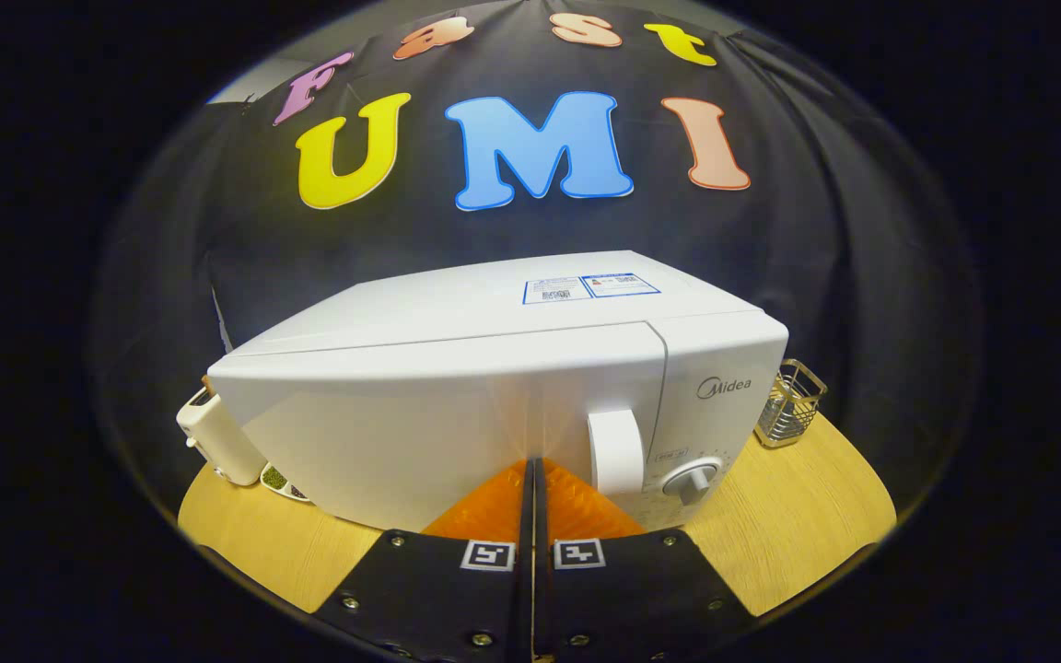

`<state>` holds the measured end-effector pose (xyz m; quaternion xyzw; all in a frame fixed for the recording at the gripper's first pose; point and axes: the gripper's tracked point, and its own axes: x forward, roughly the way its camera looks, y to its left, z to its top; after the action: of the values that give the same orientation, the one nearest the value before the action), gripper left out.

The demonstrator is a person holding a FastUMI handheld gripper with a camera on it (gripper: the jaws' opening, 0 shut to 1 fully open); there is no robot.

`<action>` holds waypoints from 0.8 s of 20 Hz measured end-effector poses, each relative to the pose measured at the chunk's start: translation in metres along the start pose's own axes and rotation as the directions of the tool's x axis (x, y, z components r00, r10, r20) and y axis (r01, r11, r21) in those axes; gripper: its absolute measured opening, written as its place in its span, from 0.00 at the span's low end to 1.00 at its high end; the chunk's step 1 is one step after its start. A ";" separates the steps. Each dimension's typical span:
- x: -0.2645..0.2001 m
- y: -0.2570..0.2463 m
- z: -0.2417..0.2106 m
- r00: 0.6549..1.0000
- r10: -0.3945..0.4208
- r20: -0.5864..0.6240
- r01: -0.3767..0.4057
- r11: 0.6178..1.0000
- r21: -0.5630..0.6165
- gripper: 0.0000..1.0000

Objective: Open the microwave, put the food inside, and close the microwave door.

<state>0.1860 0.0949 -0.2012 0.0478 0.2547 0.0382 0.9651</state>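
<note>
The claw [530, 465], fingers pressed together and holding nothing, noses against the microwave [494, 387] door beside its handle [616, 449], seemingly pushing it closed.

a recording booth: cloth wall [816, 239], tabletop microwave [457, 405].

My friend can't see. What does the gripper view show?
A white microwave sits on a wooden table, its door shut. The tongs, closed with nothing between them, touch or nearly touch the door beside its handle. A wire basket stands past the microwave's dial side.
</note>
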 end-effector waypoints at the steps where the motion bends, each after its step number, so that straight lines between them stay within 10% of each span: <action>1: -0.006 0.000 0.004 1.000 0.003 0.010 -0.003 1.000 0.008 0.01; 14: -0.166 0.021 0.026 0.976 0.034 0.214 -0.004 0.991 -0.136 0.07; 16: -0.190 0.025 0.027 0.970 0.028 0.240 0.005 0.991 -0.136 0.28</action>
<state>0.0329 0.0992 -0.0824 -0.0121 0.1320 0.0547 0.9897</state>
